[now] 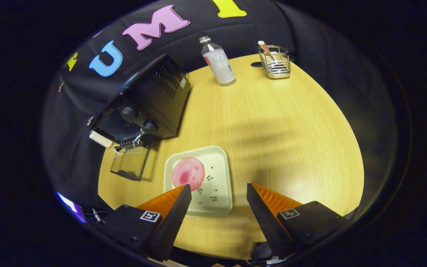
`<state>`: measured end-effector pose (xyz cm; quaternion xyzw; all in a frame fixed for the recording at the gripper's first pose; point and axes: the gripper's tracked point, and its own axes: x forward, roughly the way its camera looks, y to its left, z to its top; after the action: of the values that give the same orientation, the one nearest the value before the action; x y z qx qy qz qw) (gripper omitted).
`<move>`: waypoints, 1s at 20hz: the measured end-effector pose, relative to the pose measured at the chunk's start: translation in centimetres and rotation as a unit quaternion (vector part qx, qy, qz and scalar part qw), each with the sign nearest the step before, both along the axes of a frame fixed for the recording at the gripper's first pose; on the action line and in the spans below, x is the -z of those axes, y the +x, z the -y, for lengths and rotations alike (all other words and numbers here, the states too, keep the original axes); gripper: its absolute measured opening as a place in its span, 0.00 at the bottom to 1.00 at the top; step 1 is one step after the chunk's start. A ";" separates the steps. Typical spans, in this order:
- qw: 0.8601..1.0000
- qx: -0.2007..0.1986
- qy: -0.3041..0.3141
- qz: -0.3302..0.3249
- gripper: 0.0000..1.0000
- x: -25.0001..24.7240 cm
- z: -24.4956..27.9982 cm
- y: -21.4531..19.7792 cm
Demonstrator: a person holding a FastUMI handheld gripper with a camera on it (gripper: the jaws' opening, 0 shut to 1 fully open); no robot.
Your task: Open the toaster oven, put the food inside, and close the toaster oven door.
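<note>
Hovering tongs [219,193] spread, toaster oven [145,104] door down

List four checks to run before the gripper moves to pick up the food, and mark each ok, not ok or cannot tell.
1. Oven door open: ok, glass door hangs down.
2. Food on tray: ok, pink round piece lies there.
3. Gripper free: ok, fingers apart, nothing between them.
4. Oven inside free of items: cannot tell.
5. Bottle and wire holder out of the way: ok, far across the table.
</note>
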<state>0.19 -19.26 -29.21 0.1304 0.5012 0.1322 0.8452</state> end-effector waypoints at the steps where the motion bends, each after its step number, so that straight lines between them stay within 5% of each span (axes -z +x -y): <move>1: 1.000 -0.008 -0.004 -0.006 1.00 0.8 0.0 0.0; 10: 0.997 -0.069 0.013 -0.032 0.99 2.4 -4.0 -1.4; 12: 0.997 -0.066 0.015 -0.048 0.89 2.7 -4.4 -1.8; 19: 0.996 -0.008 0.007 -0.091 0.14 3.7 -4.2 -1.5; 20: 0.996 -0.008 0.009 -0.093 0.14 4.0 -4.5 -1.6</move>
<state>-1.42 -14.73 -33.18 0.1452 0.5776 0.1306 0.7926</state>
